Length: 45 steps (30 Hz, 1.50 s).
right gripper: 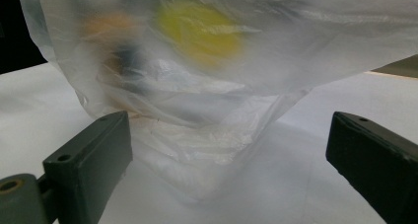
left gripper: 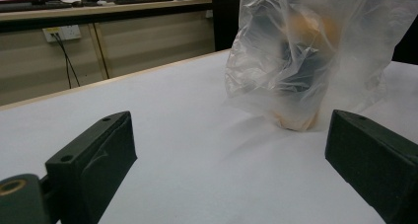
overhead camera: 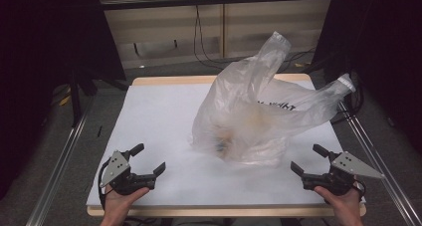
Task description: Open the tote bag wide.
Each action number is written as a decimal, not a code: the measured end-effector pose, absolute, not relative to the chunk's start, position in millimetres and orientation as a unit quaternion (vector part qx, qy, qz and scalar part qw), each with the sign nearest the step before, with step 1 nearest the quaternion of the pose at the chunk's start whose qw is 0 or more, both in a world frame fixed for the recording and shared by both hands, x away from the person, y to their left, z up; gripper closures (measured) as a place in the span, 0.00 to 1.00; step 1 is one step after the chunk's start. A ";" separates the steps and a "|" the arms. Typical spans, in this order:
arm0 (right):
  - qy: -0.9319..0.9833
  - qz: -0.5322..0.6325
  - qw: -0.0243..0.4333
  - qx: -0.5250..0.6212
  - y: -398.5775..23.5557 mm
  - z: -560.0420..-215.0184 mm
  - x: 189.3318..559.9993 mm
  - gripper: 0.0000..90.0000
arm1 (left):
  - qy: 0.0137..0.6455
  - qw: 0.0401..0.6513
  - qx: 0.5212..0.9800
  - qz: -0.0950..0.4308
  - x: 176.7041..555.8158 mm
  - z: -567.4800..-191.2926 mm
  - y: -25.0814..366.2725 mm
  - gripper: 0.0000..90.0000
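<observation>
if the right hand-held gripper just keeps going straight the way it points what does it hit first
Most likely the plastic bag: it sits directly ahead between the open jaws of the right hand-held gripper, with bare white table before it.

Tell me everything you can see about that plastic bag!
The plastic bag is thin, see-through and crinkly. It stands slumped on the white table, right of the middle, its two handles sticking up and out. Blurry shapes show inside: something yellow, something orange, something dark. Nothing is gripping it.
</observation>
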State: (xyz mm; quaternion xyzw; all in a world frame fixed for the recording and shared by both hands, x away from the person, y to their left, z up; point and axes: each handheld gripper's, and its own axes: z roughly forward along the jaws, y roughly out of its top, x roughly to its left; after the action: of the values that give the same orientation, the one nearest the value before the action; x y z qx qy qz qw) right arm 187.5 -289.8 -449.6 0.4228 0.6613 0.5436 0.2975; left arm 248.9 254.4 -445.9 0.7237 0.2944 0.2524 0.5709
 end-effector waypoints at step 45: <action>0.703 0.563 0.195 0.387 -286.0 -427.7 203.8 1.00 | 0.235 0.569 0.781 0.107 259.9 -414.3 211.8 1.00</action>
State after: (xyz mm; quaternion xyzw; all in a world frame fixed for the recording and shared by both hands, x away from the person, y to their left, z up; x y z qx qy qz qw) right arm 203.8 -286.0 -427.7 0.3873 0.7032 0.5635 0.1949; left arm 259.9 211.8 -414.3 0.7809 0.2351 0.1068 0.5687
